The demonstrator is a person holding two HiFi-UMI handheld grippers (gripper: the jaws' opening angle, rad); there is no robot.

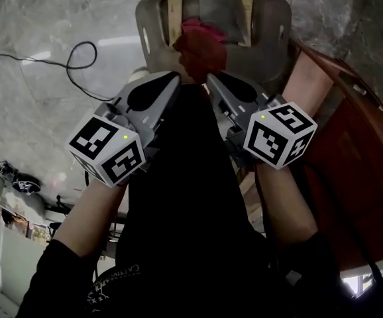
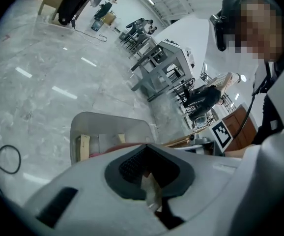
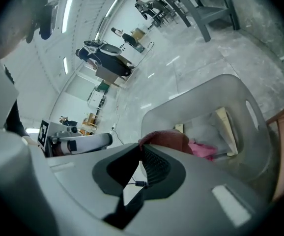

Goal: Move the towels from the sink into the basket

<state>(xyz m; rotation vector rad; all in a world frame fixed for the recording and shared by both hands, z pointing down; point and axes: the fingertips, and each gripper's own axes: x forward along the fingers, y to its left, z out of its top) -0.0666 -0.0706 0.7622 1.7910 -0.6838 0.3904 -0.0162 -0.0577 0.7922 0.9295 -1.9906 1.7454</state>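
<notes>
My right gripper (image 1: 209,78) has its jaws pinched on one edge of the dark red terry towel (image 1: 201,48), and my left gripper (image 1: 177,77) nips the other edge. The cloth hangs bunched between both tips. I hold it over the grey plastic basket (image 1: 279,20), where a pink towel (image 1: 195,25) lies, so it should drop inside.

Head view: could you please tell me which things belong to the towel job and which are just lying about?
Part of the job:
- red towel, gripped by the left tool and right tool at the basket's near rim
- basket
- pink towel, already inside the basket

Just lying about:
- black cable
- wooden cabinet at the right
</notes>
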